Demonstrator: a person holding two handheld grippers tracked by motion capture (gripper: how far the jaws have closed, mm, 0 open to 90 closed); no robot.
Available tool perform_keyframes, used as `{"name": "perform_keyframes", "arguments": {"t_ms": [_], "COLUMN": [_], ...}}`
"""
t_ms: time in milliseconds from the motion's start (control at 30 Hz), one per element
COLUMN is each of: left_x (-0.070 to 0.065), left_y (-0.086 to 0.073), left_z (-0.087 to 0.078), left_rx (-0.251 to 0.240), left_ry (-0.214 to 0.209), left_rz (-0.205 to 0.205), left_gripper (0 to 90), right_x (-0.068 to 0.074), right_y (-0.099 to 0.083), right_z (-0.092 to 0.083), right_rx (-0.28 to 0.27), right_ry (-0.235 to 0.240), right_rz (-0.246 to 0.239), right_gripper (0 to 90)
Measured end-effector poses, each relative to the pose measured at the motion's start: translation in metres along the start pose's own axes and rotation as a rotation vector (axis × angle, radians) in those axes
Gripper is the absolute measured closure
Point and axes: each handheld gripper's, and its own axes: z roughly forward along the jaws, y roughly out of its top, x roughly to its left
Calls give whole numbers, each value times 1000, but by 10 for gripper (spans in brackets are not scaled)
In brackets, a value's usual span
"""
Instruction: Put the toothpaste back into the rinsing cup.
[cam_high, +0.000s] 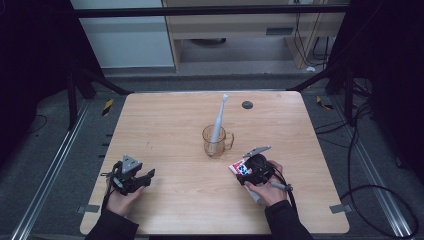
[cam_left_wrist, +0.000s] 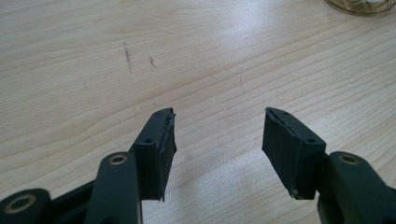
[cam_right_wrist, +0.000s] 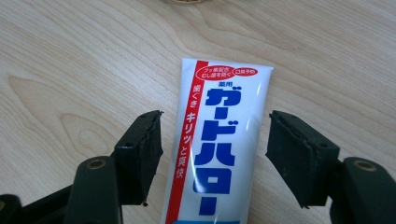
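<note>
Wooden desk (cam_high: 165, 200), left to right: your left gripper (cam_left_wrist: 217, 140) rests spread and empty near the front-left corner. Mid-desk, a glass mug (cam_high: 217, 140) holds a toothbrush (cam_high: 219, 117). Your right gripper (cam_right_wrist: 215, 149) straddles the toothpaste tube (cam_right_wrist: 219, 149) toward the front-right, jaws apart and not touching it. You look poised to grasp: close squarely on the tube next, then lift.

**Toothpaste tube largely covered and cropped**

In the high view, most of the toothpaste tube (cam_high: 237, 168) is covered by the right claw (cam_high: 252, 167) and the hand holding it. In the right claw view, its lower part is cut off at the bottom edge. The glass mug (cam_left_wrist: 362, 6) is cropped to a sliver in the left claw view.
</note>
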Motion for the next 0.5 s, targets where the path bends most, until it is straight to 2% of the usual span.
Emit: {"name": "perform_keyframes", "arguments": {"t_ms": [367,500], "left_x": [1,1], "left_y": [0,0], "left_z": [0,0], "left_rx": [4,4], "left_ry": [0,1], "left_rz": [2,0], "left_gripper": [432,431], "right_x": [0,1], "right_y": [4,6], "right_z": [12,18], "right_rx": [25,38], "right_ry": [-3,-24], "right_rz": [11,-7], "right_gripper": [362,362]}}
